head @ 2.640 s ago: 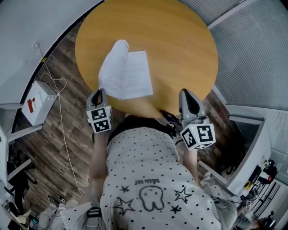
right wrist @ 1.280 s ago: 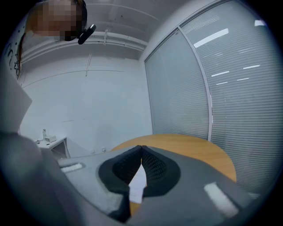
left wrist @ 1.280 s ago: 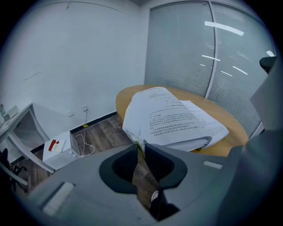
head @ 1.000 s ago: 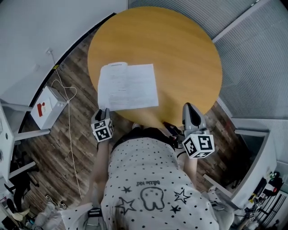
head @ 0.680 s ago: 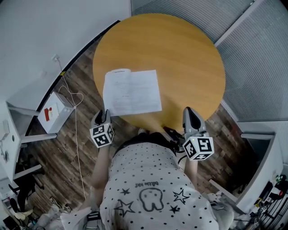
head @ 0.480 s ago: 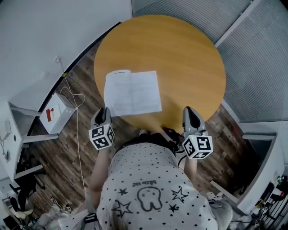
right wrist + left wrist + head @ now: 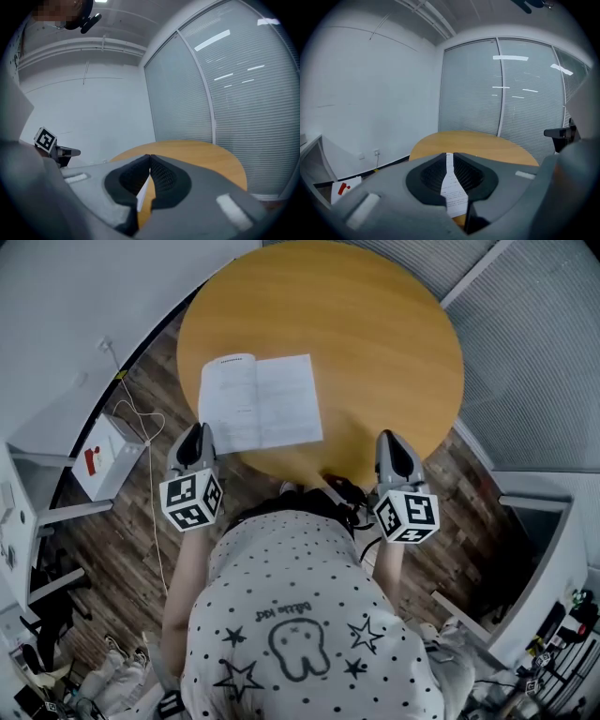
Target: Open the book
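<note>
Now the book lies beyond the closing, empty left gripper.

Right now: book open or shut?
Open. The book lies flat on the table, two white pages spread either side of a centre fold.

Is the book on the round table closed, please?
No, the book lies open on the table, with two white pages spread flat side by side.
</note>
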Available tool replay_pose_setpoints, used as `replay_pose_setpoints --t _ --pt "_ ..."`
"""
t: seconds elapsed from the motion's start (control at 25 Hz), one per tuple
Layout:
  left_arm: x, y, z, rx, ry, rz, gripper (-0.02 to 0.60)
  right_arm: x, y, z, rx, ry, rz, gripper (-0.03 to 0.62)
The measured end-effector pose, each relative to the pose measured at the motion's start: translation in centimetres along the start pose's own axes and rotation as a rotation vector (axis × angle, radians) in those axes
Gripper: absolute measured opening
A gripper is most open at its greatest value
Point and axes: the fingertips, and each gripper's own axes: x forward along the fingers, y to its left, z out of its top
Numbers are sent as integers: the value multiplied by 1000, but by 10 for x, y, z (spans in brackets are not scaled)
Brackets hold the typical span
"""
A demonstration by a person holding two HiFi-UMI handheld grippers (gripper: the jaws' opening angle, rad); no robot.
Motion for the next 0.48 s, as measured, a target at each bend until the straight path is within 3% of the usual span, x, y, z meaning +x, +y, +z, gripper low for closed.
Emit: replay_pose_setpoints --t 0.48 --pt "-5 -23 31 61 -68 -82 38 2 -2 0 -44 0 20 5"
